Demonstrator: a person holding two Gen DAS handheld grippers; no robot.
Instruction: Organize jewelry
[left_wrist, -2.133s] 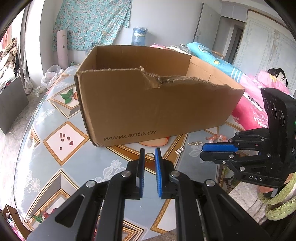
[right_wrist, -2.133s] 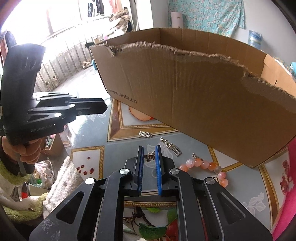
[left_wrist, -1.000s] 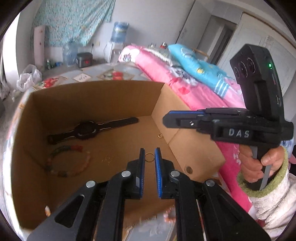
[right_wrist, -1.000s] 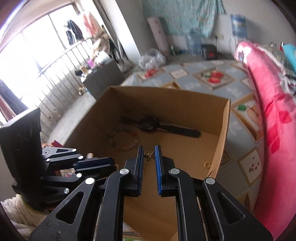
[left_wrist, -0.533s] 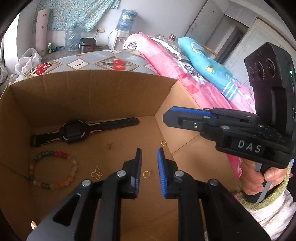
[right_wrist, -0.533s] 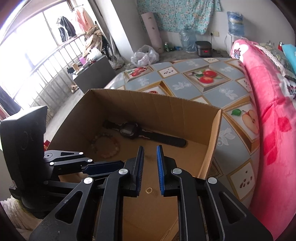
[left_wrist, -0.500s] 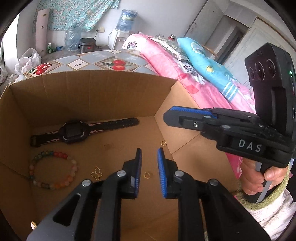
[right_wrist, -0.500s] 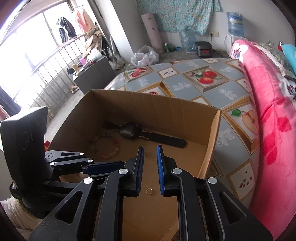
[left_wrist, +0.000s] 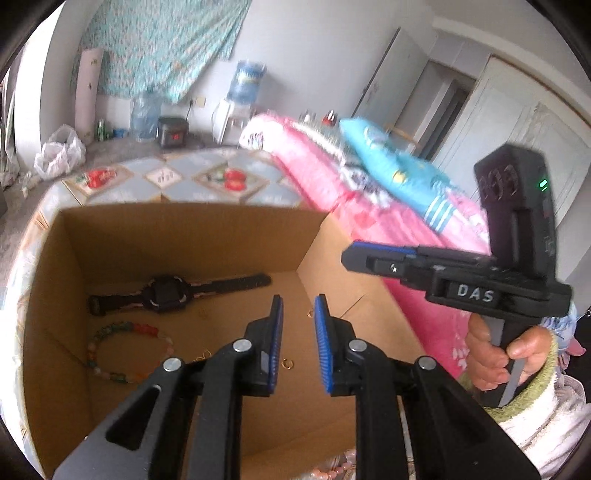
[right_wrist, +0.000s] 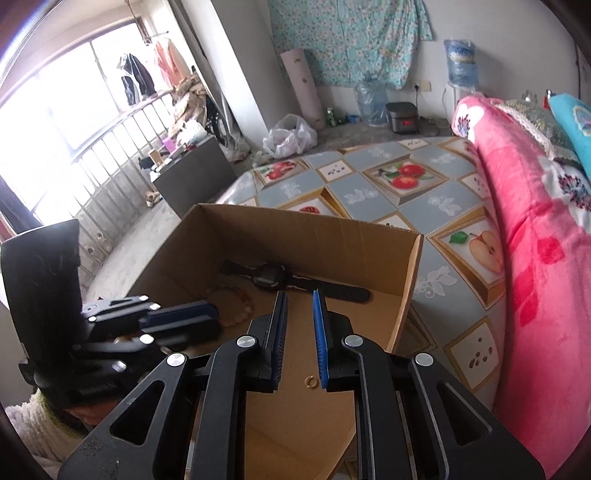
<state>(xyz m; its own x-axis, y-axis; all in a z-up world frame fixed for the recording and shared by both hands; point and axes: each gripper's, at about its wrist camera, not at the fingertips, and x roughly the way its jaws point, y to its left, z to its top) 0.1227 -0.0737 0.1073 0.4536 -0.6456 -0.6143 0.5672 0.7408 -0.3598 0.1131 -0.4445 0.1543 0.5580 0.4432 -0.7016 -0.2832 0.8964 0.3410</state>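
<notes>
Cardboard box (left_wrist: 173, 229) holds the wristwatch (left_wrist: 166, 295), bead bracelet (left_wrist: 122, 350) and small gold rings (left_wrist: 287, 364). We hold the left gripper (left_wrist: 297, 325) and right gripper (right_wrist: 299, 321) above it, both parted and empty. Lowering carelessly could scatter or crush the rings.

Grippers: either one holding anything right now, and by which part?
Nothing held. Left gripper and right gripper both hang open above the cardboard box; a small gold ring lies loose on its floor.
</notes>
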